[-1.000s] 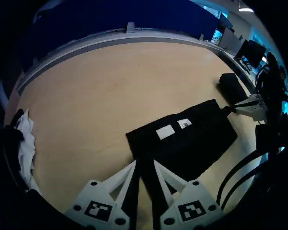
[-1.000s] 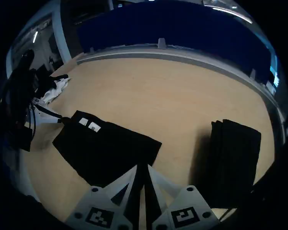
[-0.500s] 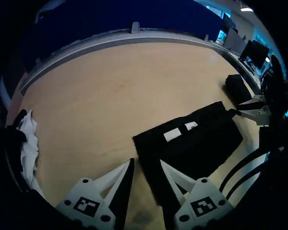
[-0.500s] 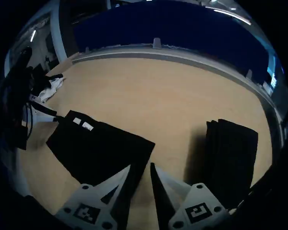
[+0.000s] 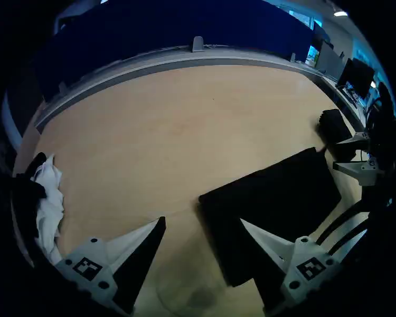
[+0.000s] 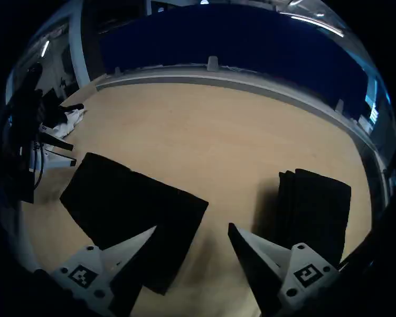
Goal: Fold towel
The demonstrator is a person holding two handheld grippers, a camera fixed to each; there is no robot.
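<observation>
A black towel (image 5: pixel 274 203) lies folded flat on the wooden table (image 5: pixel 171 121), just ahead and to the right of my left gripper (image 5: pixel 202 220), which is open and holds nothing. In the right gripper view the same towel (image 6: pixel 126 203) lies ahead and to the left of my right gripper (image 6: pixel 192 227), also open and off the cloth. The right gripper (image 5: pixel 356 156) shows at the towel's far corner in the left gripper view. At the towel's other end in the right gripper view stands the left gripper (image 6: pixel 53 150).
A stack of folded black towels (image 6: pixel 314 211) sits to the right of the towel, also seen as a dark stack (image 5: pixel 335 124) near the table's right edge. A crumpled white cloth (image 5: pixel 47 206) lies at the left edge. A blue partition (image 5: pixel 171 26) backs the table.
Both grippers have opened and let go of the towel's corners. The folded edge has dropped flat, hiding the white labels, and both grippers have drawn back a little.
</observation>
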